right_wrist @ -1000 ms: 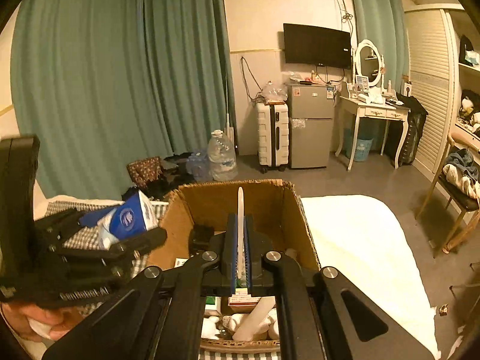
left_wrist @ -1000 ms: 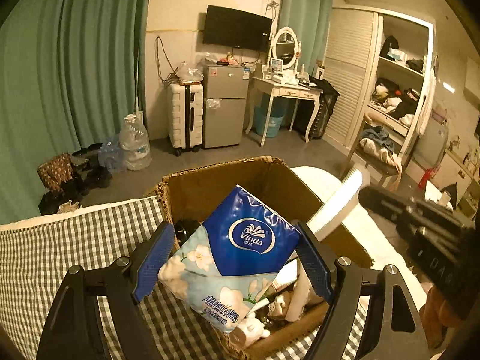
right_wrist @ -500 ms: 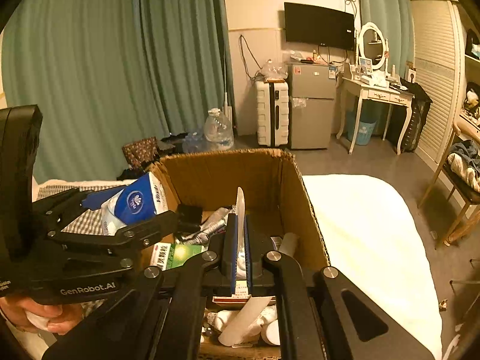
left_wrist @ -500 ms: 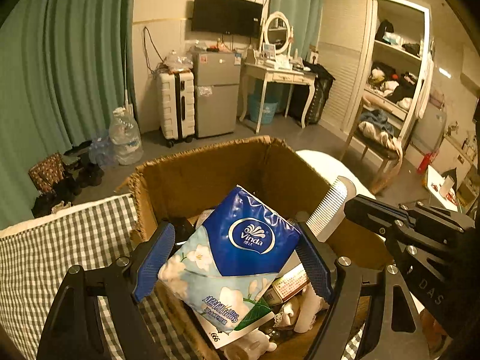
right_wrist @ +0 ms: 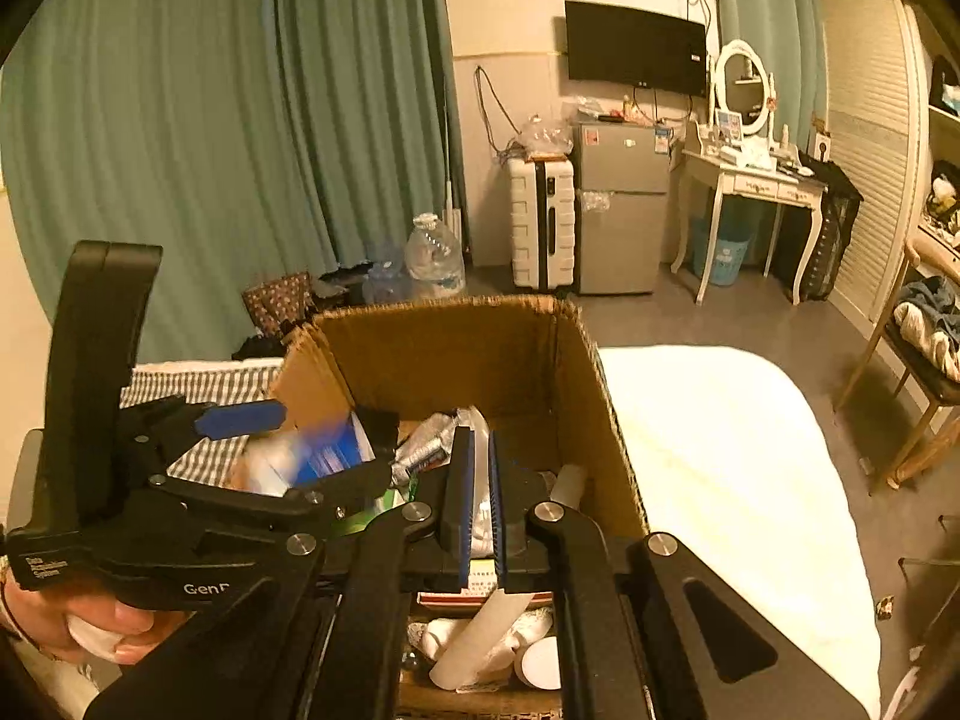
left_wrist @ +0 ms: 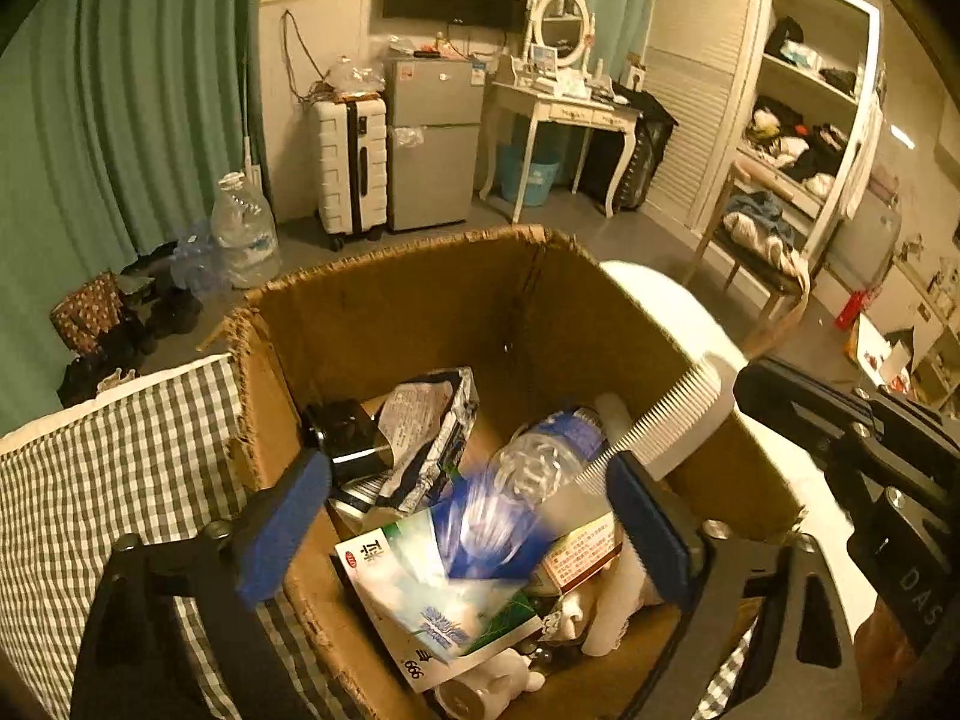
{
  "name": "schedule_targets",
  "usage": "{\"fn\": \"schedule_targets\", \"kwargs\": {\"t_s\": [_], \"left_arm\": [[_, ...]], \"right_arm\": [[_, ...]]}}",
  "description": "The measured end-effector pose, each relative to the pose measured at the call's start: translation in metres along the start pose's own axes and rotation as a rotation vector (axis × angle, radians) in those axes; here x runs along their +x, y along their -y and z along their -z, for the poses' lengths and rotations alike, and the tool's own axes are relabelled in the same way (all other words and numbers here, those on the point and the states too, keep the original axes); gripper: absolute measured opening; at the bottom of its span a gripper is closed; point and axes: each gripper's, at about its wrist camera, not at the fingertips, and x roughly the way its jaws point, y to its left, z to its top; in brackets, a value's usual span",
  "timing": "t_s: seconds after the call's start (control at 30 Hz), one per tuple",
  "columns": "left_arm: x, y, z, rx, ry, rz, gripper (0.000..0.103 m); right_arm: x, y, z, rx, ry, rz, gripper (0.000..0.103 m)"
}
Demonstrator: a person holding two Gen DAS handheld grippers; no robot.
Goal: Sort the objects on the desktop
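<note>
An open cardboard box [left_wrist: 414, 300] holds several jumbled items. My left gripper [left_wrist: 465, 516] is open above the box. The blue and white tissue pack [left_wrist: 480, 534] is a motion blur between and below its pads, free of them, over a green and white packet [left_wrist: 432, 606]. In the right wrist view the left gripper [right_wrist: 288, 438] and the blurred pack [right_wrist: 312, 456] are at the box's [right_wrist: 456, 348] left side. My right gripper [right_wrist: 478, 510] is shut on a white comb [left_wrist: 666, 426], seen edge-on between its pads.
A checked cloth [left_wrist: 108, 468] lies left of the box and a white surface [right_wrist: 720, 450] lies right. The box also holds a clear bottle [left_wrist: 540, 456], a silver pouch [left_wrist: 432, 426] and a black item [left_wrist: 345, 432]. The room's floor lies beyond.
My left gripper has opened and let go of the tissue pack, which is dropping into the box. Both grippers have moved closer over the box. The right stays shut on the comb.
</note>
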Motion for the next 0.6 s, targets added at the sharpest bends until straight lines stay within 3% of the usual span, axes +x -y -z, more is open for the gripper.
{"fn": "schedule_targets", "kwargs": {"t_s": [0.6], "left_arm": [[-0.085, 0.003, -0.021, 0.039, 0.167, -0.085, 0.099]], "right_arm": [[-0.060, -0.022, -0.037, -0.004, 0.126, 0.007, 0.033]]}}
